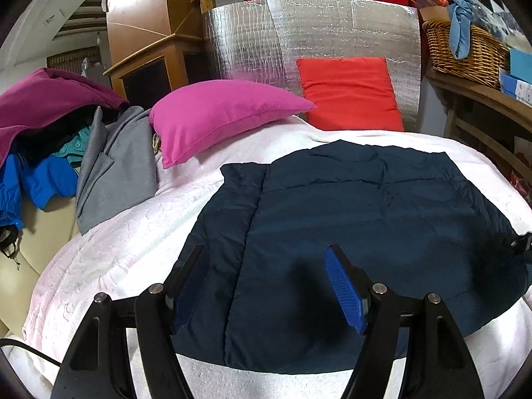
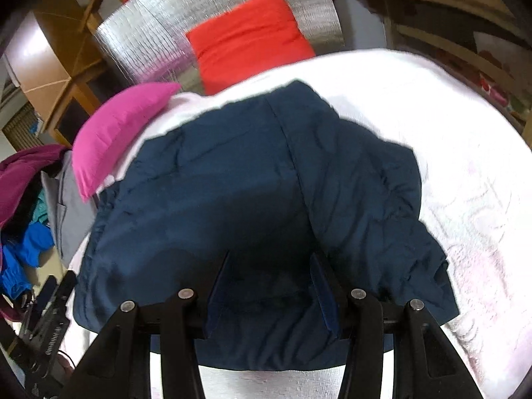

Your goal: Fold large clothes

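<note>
A navy padded jacket (image 1: 349, 212) lies spread flat on the white blanket (image 1: 109, 252). A sleeve is folded in along its right side (image 2: 375, 199). My left gripper (image 1: 266, 262) hovers over the jacket's near left part, open, with nothing between its blue pads (image 1: 344, 289). My right gripper (image 2: 271, 269) hangs over the jacket's near edge in shadow, its jaws apart and no cloth pinched between them. Each gripper shows at the edge of the other's view: the right gripper (image 1: 520, 244) and the left gripper (image 2: 50, 302).
A pink pillow (image 1: 219, 116) and a red cushion (image 1: 349, 93) lie at the far side against silver foil padding (image 1: 252, 40). A pile of clothes (image 1: 60, 153) sits to the left. A wicker basket (image 1: 465, 50) rests on a wooden shelf at right.
</note>
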